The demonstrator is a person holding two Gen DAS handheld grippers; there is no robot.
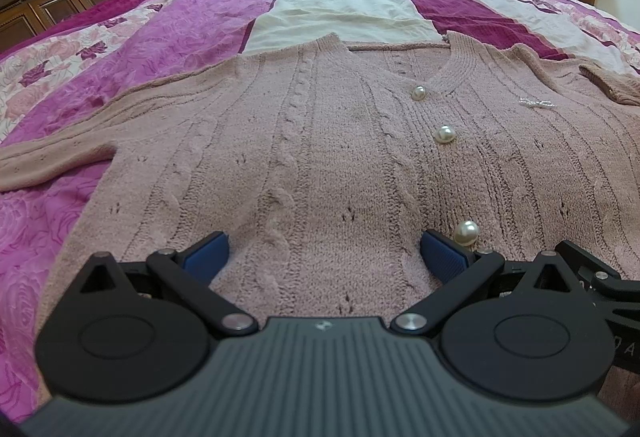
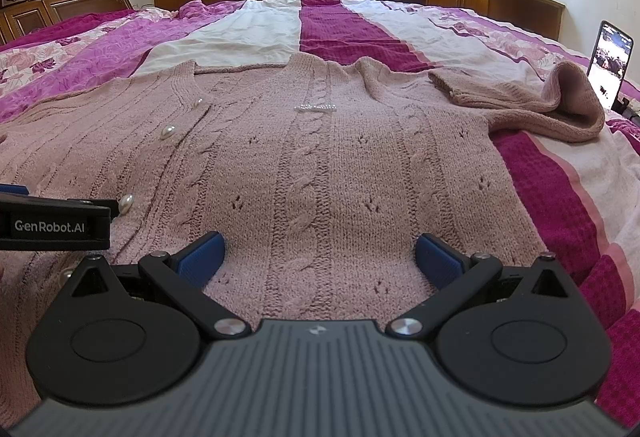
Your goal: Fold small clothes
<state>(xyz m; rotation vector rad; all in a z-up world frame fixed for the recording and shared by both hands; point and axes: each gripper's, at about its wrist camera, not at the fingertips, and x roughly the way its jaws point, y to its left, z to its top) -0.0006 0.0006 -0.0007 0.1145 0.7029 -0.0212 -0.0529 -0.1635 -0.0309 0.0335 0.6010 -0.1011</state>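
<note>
Pink knit cardigan (image 1: 320,157), laid flat and buttoned on bedspread (image 1: 100,49), w/ one sleeve (image 2: 540,101) bunched at far right. Left gripper (image 1: 324,257) and right gripper (image 2: 318,257) are held just above hem, fingers spread, nothing pinched. Fabric judged soft, light, stretchy; best gripped at hem corners or shoulders, clear of pearl buttons (image 1: 445,134). No containers seen.

The left claw (image 1: 324,257) and the right claw (image 2: 320,257) sit side by side, level, each with its blue fingers spread wide and gripping nothing.
</note>
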